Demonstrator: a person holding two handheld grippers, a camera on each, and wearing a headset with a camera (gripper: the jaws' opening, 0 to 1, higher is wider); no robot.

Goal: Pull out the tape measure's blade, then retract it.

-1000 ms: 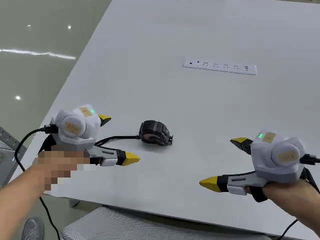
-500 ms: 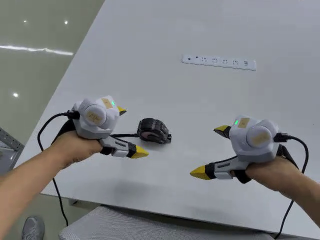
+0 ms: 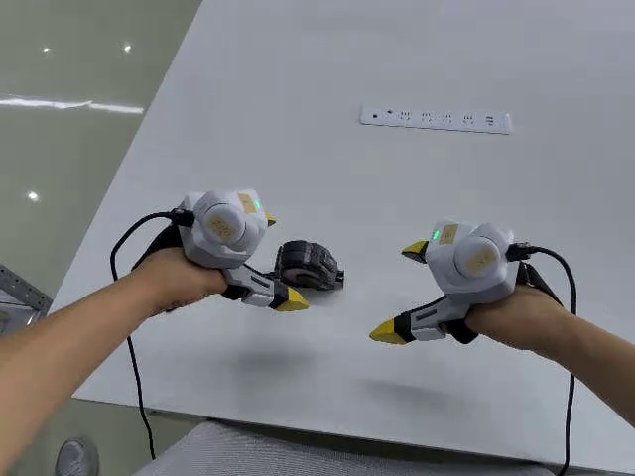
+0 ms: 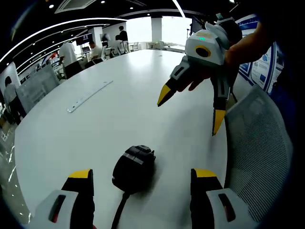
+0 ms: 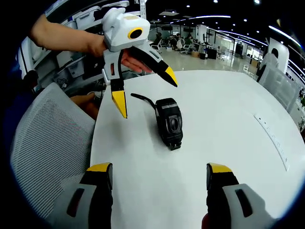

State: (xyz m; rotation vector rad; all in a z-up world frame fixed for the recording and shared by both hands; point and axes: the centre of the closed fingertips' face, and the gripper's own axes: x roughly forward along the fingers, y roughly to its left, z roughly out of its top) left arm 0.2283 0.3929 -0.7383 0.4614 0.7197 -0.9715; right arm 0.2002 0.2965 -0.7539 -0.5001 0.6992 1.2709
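A black tape measure (image 3: 309,265) lies on the white table (image 3: 377,178) with a black strap trailing from it. In the left gripper view the tape measure (image 4: 134,167) sits just ahead, between the two yellow-tipped jaws. My left gripper (image 3: 280,260) is open around its near side, holding nothing. My right gripper (image 3: 401,290) hovers open to the right of the tape measure, a short way off. In the right gripper view the tape measure (image 5: 169,121) lies ahead of the open jaws, its blade tip end facing me. The blade is inside the case.
A white power strip (image 3: 435,120) lies flat farther back on the table. A grey mesh chair (image 5: 45,157) stands at the table's near edge. Cables (image 3: 134,327) hang from both grippers over that edge.
Both grippers have moved inward toward the tape measure. The left one now reaches it, and the right one is closer from the right. The tape measure has stayed put.
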